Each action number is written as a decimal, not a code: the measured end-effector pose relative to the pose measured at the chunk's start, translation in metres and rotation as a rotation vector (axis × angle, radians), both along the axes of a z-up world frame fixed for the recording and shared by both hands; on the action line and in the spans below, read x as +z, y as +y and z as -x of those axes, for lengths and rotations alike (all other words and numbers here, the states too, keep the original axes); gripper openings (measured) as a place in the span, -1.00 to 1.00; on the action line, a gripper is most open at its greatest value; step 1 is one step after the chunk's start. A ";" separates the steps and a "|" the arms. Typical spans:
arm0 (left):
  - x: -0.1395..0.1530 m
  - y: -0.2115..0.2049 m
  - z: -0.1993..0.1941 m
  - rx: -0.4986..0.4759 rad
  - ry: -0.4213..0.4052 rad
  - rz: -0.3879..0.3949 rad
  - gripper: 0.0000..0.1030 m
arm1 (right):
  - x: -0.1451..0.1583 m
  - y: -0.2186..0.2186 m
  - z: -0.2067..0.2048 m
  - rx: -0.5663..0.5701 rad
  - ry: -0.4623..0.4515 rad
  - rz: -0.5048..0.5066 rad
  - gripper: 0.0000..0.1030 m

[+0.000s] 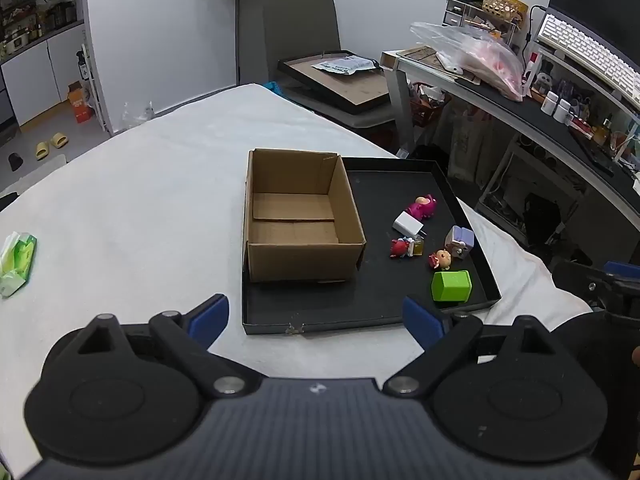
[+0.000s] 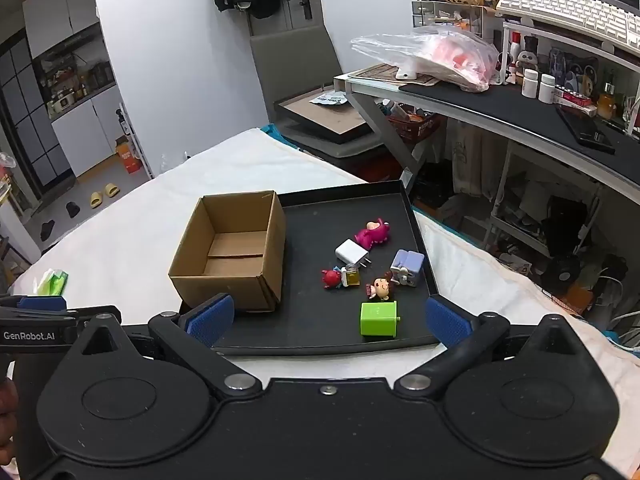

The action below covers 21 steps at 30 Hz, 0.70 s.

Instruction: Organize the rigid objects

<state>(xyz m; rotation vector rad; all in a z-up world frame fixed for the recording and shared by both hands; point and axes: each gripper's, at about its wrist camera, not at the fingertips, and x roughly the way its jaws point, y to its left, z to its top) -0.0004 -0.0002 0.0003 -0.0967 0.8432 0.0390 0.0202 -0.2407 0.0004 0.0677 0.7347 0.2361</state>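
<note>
An open, empty cardboard box (image 1: 300, 216) (image 2: 232, 256) stands on the left part of a black tray (image 1: 384, 308) (image 2: 320, 332). To its right on the tray lie a green cube (image 1: 451, 286) (image 2: 379, 319), a pink figure (image 1: 421, 205) (image 2: 374, 233), a white charger (image 1: 407, 225) (image 2: 352, 253), a red toy with a small yellow bottle (image 1: 406, 247) (image 2: 340, 278), a small doll (image 1: 441, 259) (image 2: 380, 288) and a lilac cube (image 1: 460, 241) (image 2: 407, 267). My left gripper (image 1: 316, 320) and my right gripper (image 2: 328, 320) are both open and empty, held before the tray's near edge.
The tray sits on a white cloth-covered table (image 1: 140, 200). A green tissue pack (image 1: 18, 258) (image 2: 52, 282) lies at the table's left. A cluttered desk (image 2: 520, 100) with a keyboard (image 2: 568, 4) and a plastic bag (image 2: 432, 56) stands to the right; a chair (image 2: 296, 64) stands behind.
</note>
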 end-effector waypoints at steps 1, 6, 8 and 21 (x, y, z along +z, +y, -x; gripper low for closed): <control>0.000 0.000 0.000 -0.001 0.000 0.000 0.80 | 0.000 0.000 0.000 0.000 -0.003 -0.003 1.00; 0.001 -0.004 0.002 -0.010 -0.002 0.002 0.80 | 0.000 0.000 -0.001 0.001 0.000 -0.003 1.00; 0.002 -0.004 0.000 -0.012 0.004 0.004 0.80 | 0.001 -0.001 -0.001 0.001 0.000 -0.004 1.00; 0.004 0.004 -0.001 -0.018 0.015 0.033 0.80 | -0.006 -0.001 -0.002 -0.006 0.010 -0.002 1.00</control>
